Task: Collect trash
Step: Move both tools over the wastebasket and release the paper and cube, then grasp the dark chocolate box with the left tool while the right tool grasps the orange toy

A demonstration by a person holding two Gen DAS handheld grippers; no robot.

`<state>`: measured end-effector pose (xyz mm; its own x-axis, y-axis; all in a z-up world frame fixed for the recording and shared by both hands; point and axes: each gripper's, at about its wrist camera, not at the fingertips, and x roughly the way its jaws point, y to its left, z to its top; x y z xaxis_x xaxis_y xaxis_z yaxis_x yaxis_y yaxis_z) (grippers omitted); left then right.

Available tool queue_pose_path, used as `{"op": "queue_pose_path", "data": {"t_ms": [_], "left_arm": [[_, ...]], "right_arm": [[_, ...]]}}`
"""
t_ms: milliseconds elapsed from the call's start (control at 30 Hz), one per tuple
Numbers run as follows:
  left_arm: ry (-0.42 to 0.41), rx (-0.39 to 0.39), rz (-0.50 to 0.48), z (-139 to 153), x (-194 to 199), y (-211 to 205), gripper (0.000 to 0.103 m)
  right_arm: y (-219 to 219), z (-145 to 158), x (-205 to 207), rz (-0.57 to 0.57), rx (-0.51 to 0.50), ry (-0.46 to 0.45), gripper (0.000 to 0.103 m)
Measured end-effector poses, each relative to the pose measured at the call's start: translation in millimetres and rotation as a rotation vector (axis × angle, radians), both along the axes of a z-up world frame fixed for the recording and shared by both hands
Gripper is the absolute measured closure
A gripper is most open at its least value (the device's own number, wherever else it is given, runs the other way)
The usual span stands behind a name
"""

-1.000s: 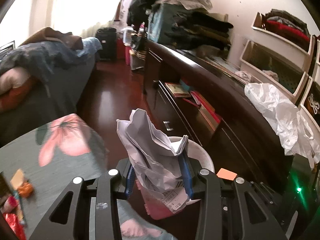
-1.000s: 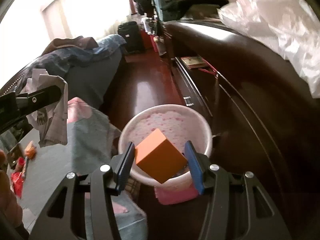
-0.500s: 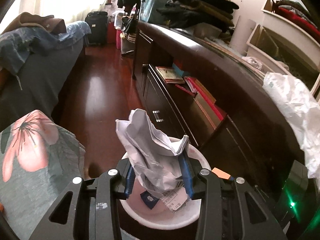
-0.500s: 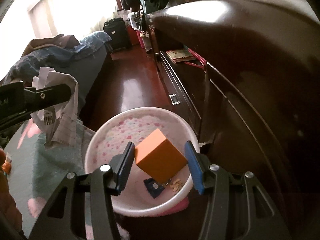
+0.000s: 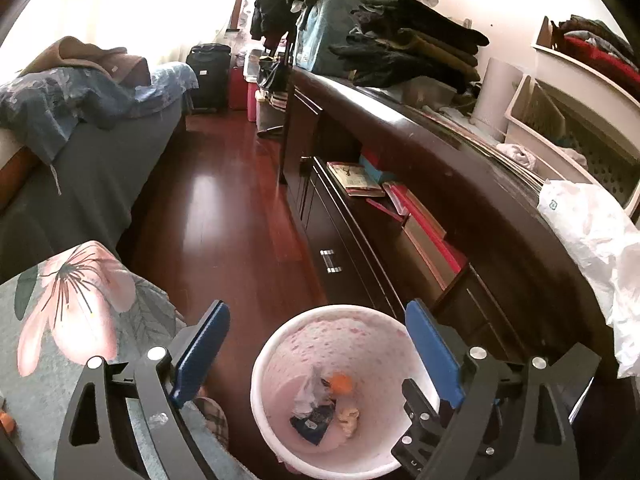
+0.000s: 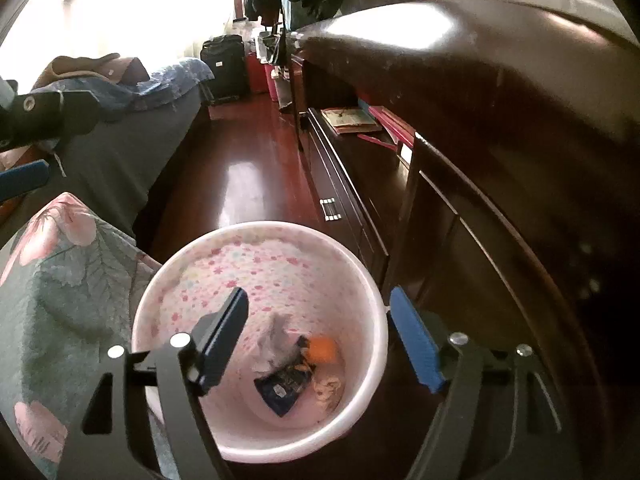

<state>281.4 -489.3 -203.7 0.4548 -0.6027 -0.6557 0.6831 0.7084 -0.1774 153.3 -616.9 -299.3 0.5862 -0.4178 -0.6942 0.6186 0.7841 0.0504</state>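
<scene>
My left gripper [image 5: 318,344] and right gripper [image 6: 318,330] have just sprung wide, both empty, above the bin [image 6: 362,280]; crumpled paper [image 6: 276,342] and orange box [image 6: 323,350] lie inside.

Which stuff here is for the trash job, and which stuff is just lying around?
For the job:
- pink-dotted bin
- crumpled paper, orange box and dark wrapper inside it
- left gripper and right gripper, both open over the bin

Just lying about:
- white plastic bag
- books on the shelf
- folded clothes
- suitcase
</scene>
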Motion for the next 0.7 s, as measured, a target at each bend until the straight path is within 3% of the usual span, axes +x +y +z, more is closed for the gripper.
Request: {"op": "queue_pose_path", "data": {"t_ms": [433,700], "left_arm": [[-0.047,0.028,0.087,21,-11,52,0.009],[-0.065,0.080,0.262,29,-12,134,0.005]], "right_arm": [[35,27,-23,0.044,0.039,-0.013,0.021],[99,58,-28,0.179,0.035,-0.034,0.016]]}}
